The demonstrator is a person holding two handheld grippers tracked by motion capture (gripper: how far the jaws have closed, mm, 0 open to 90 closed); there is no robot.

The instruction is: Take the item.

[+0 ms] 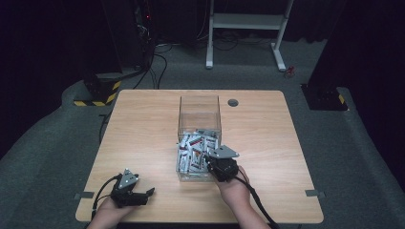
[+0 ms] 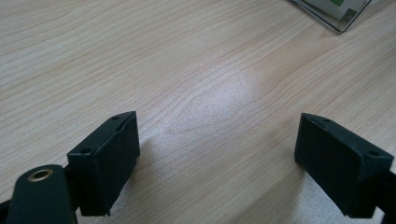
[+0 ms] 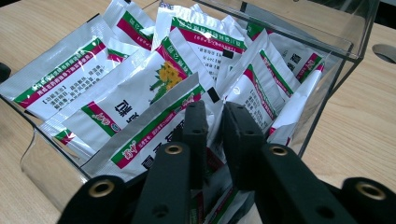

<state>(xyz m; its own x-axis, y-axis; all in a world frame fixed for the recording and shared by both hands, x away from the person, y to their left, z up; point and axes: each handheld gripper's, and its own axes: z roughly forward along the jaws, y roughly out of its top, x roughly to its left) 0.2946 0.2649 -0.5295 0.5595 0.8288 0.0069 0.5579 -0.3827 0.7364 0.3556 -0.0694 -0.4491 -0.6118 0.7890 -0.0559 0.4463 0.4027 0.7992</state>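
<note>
Right gripper (image 3: pixel 215 119) fingers pinching sachet (image 3: pixel 154 126), clear box (image 3: pixel 355 46)

overhead light pools on the pale wooden table (image 1: pixel 143 124), room beyond dark; glare on shiny foil sachets (image 3: pixel 140 93), foreground jaws blurred.

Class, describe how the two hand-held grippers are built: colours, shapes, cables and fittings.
Each hand-held gripper, left and right, is black, topped by a grey three-cornered plate, with a black cable trailing back. The jaws are blocky black pads on black arms with brass-coloured rivets. No sleeves show on the forearms.
</note>
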